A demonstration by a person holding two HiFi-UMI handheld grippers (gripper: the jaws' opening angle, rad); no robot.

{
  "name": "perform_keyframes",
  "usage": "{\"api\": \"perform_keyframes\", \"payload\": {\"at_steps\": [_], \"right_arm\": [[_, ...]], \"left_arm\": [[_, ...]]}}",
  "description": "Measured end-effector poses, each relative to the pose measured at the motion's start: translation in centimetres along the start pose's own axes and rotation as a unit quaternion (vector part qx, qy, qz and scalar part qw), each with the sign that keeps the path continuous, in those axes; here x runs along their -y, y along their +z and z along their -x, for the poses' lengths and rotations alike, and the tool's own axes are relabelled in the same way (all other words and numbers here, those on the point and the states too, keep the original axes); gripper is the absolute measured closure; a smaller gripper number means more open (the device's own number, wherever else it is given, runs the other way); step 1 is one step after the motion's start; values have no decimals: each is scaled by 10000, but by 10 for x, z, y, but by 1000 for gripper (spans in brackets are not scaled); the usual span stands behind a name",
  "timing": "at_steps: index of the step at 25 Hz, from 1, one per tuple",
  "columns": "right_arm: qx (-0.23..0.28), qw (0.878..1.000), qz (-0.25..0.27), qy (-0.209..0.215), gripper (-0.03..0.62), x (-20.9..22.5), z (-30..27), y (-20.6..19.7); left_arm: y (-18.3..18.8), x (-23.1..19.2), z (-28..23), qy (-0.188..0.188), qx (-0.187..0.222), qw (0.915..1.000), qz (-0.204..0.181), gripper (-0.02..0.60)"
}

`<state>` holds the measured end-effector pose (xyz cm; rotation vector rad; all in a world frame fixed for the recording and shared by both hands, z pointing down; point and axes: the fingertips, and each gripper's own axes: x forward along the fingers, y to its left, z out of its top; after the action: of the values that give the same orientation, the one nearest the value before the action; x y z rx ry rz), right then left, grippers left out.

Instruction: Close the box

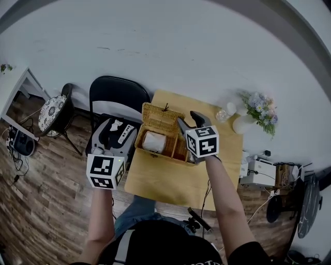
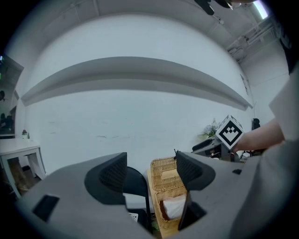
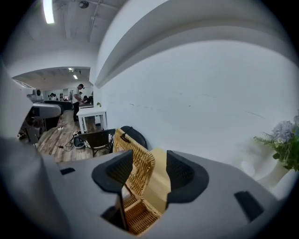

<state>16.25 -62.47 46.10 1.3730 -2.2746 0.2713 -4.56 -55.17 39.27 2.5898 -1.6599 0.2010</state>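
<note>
Light wooden tabletop (image 1: 170, 181) stands against a white wall. A wicker box (image 1: 155, 153) sits on its far left part with the lid up, close to the left edge. At the far right corner are a white vase (image 1: 242, 124), a clear glass (image 1: 224, 114) just beside it, and flowers (image 1: 260, 109) at the right edge.

A plain white wall (image 1: 170, 46) stands behind everything, and a floor of dark brown wooden planks (image 1: 41, 207) runs below it. A black folding chair (image 1: 118, 96) stands at the wall, just beside a small light wooden table (image 1: 170, 186). Further left are a round stool with a patterned seat (image 1: 51, 111) and a white side table (image 3: 91, 112). A long tube lamp (image 3: 47, 10) shines on the ceiling.
</note>
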Motion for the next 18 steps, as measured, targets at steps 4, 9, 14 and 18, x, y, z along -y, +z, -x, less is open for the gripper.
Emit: {"api": "perform_keyframes", "payload": {"at_steps": [4, 9, 14, 18], "right_arm": [[-222, 9997, 30, 61, 387, 6, -23, -8], [-251, 9996, 88, 126, 503, 7, -30, -9], [-272, 9982, 498, 189, 507, 0, -23, -9], [-257, 9963, 764, 298, 514, -11, -12, -12]], "left_arm": [[-8, -11, -11, -4, -82, 10000, 30, 245], [-15, -23, -14, 55, -107, 9998, 150, 252], [-17, -26, -14, 85, -89, 9997, 212, 256], [-19, -22, -9, 83, -83, 9996, 243, 256]]}}
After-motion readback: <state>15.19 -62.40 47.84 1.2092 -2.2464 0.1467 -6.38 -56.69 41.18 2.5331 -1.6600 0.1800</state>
